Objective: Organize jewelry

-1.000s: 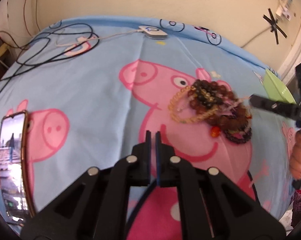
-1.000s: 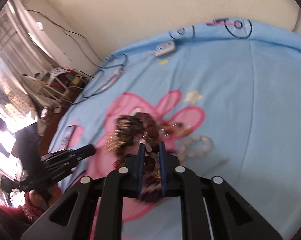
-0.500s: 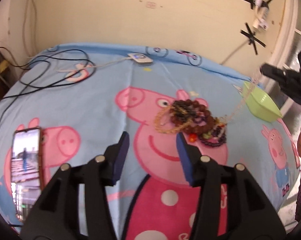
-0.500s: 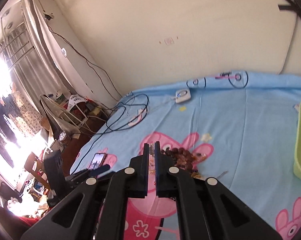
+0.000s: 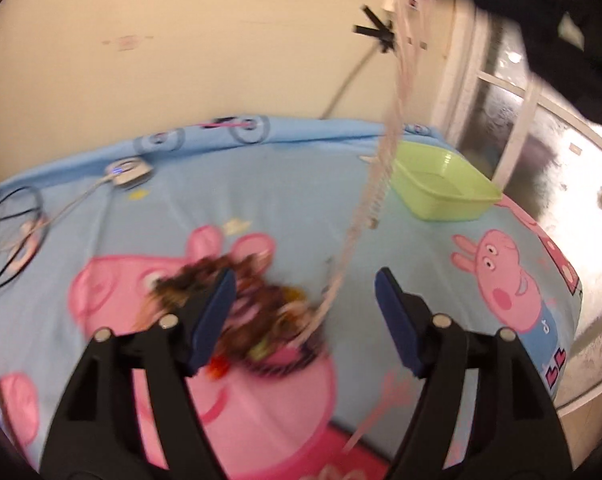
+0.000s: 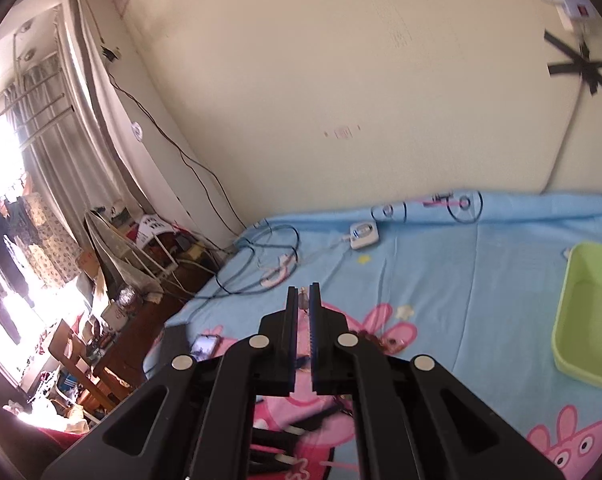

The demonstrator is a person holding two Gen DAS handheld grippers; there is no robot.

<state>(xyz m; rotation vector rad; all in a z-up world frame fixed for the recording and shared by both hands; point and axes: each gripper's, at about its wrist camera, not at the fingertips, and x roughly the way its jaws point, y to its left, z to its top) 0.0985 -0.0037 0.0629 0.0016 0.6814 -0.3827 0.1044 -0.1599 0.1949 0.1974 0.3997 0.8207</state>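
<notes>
The left gripper (image 5: 305,312) is seen nearest, its jaws opening with blue pads spread wide; nothing is pressed between them, though a blurred pile of beaded bracelets (image 5: 237,316) lies on the sheet just beyond and between the fingers. From that pile a pale chain necklace (image 5: 377,176) is drawn up taut, its long axis running steeply from the heap at lower left to the upper right, where it is carried by the right gripper (image 6: 304,300). In the right wrist view those jaws are clenched, and a small end piece of the chain is seen pinched at the tips.

The jewelry rests on a blue cartoon-pig bedsheet (image 5: 285,200). Open sheet is left on the right of the pile, toward the bed's edge, where a bare floor strip is seen past the hem. A phone (image 6: 205,346) lies near the bed's left edge.

Farther back, a green plastic tub (image 5: 445,196) is set near the far right corner, well apart from the pile; nothing is made out inside it. A white device with a cable (image 5: 127,170) is placed near the far edge, beside loops of dark cord (image 6: 261,256). Behind all this, the cream wall (image 5: 181,48) closes off the bed's far side.
</notes>
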